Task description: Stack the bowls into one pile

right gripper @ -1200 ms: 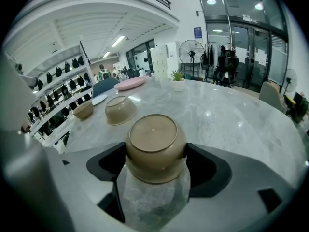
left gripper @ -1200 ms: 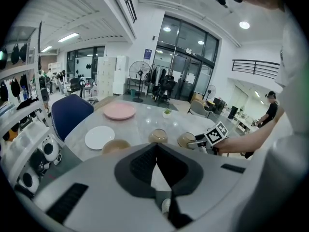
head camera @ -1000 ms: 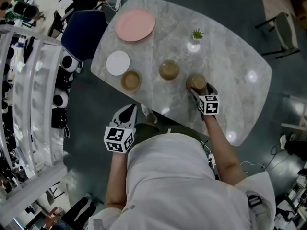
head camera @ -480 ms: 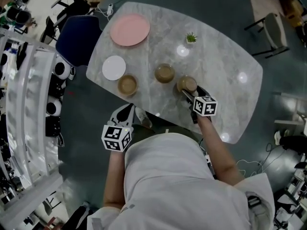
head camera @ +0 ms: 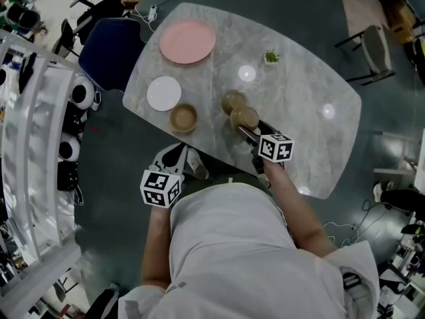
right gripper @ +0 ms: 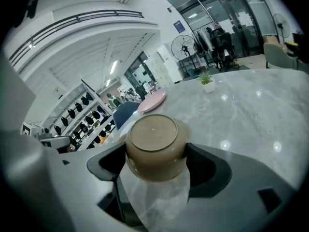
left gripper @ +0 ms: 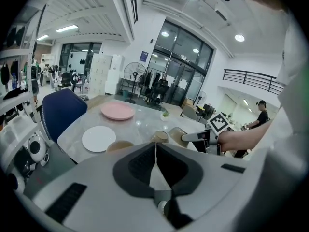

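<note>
**A:** What's closest to the person?

**B:** The left gripper (left gripper: 155, 151). It hangs off the near edge of the table (head camera: 299, 92), over the floor, with its jaws pressed together and nothing between them.

**A:** And the other one?

**B:** The right gripper (head camera: 249, 130) reaches in over the table. Its jaws are clamped on either side of a bowl, the held bowl (right gripper: 155, 146), which fills the middle of the right gripper view.

**A:** Anything in that bowl?

**B:** It looks empty from the head view. It is a glossy tan-brown with a thick rounded wall, and in the left gripper view it sits tilted.

**A:** Where is it in relation to the other bowls?

**B:** It is just beside the middle bowl (head camera: 233, 101), on that bowl's near side. I cannot tell whether the two touch. The middle bowl stands upright on the table and looks empty. The left bowl (head camera: 183, 117) is the same colour and also looks empty. It stands apart from them, near the table's left edge.

**A:** What else is around?

**B:** A white plate (head camera: 163, 93) lies just beyond the left bowl. Farther back is a small potted plant (head camera: 271, 58). A pink plate (head camera: 188, 42) sits at the far edge, well apart from the bowls. A blue chair (head camera: 109, 48) is tucked against the far-left corner, with shelving (head camera: 36, 131) past it.
</note>
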